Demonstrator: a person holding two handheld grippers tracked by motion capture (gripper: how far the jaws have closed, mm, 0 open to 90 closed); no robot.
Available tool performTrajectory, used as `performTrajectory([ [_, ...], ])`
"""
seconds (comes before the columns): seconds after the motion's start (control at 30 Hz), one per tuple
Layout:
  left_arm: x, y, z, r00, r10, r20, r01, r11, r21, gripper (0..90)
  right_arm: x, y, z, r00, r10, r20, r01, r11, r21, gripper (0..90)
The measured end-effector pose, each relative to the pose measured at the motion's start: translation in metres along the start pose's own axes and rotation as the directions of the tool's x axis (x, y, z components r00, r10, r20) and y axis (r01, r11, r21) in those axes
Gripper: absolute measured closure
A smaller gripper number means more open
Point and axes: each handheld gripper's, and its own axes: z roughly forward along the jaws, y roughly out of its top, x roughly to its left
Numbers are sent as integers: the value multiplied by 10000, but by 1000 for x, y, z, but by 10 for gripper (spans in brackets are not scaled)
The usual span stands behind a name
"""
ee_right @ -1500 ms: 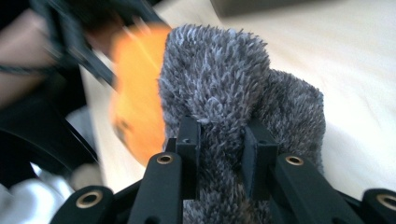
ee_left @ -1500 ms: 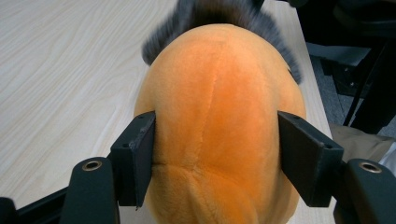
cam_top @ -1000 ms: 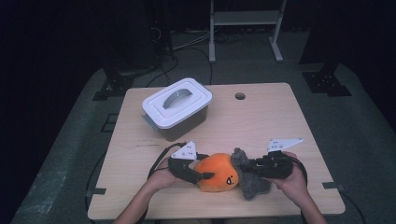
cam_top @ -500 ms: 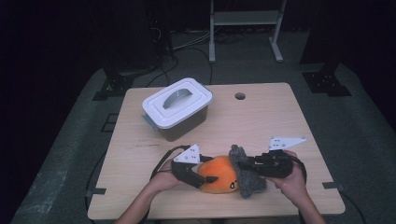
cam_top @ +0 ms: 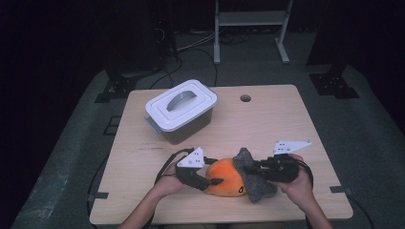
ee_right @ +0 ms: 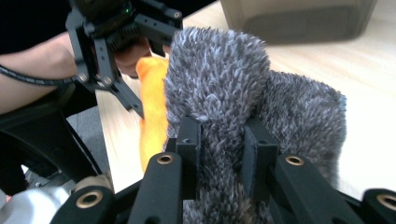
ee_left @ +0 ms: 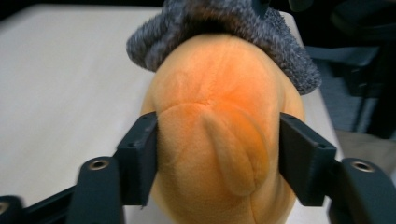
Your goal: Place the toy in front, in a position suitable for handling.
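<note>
1. Orange plush toy (cam_top: 224, 177) lies at lower centre of the high view, near the table's (cam_top: 286, 124) front edge.
2. Left gripper (ee_left: 217, 154): jaws part-open, just closing, pads pressing the toy's sides.
3. Right gripper (ee_right: 222, 149): jaws pinched tight on grey fuzzy cloth (ee_right: 219, 79) draped on the toy's right end.

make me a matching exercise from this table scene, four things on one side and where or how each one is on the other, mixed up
Things
1. orange plush toy
2. grey fuzzy cloth
3. lidded plastic box
4. round hole in the table top

Places or states
A. pinched in the right tool
B. at the far edge of the table, right of the box
C. between the jaws of the left tool, at the near edge
D. closed, on the far left part of the table

Pairs: 1-C, 2-A, 3-D, 4-B
</note>
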Motion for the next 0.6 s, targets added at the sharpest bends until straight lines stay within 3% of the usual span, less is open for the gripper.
performTrajectory([
  [0.07,-1,2,1,9992,362,-190,-361,9993,60,378,3,4,0,9999,-114,14,114,9999,-113,708],
  [0.1,0,1,1,9997,245,-65,-244,9995,178,372,4,4,1,9998,-186,56,187,9998,-85,708],
  [0.17,4,-1,2,9993,-363,1,363,9992,176,314,4,2,4,9997,-218,102,217,9997,82,708],
  [0.23,8,-2,1,9929,-1174,177,1172,9931,92,235,2,-1,5,9999,-150,74,149,9997,185,709],
  [0.3,9,-1,0,9888,-1452,344,1454,9894,-29,217,0,-3,4,10000,-97,-9,97,9996,282,709],
  [0.4,4,0,1,9945,-1007,288,1008,9949,-25,324,0,-3,2,10000,-39,-41,40,9994,352,710],
  [0.47,1,3,2,9976,-641,263,643,9979,-85,364,5,1,0,9996,-264,132,260,9993,284,711],
  [0.53,-5,6,4,9991,-221,370,226,9996,-147,384,12,9,-1,9991,-419,-101,418,9990,-142,711],
  [0.6,-9,9,7,9993,97,350,-95,9999,-63,385,21,15,2,9963,-843,-186,840,9963,-167,709],
])
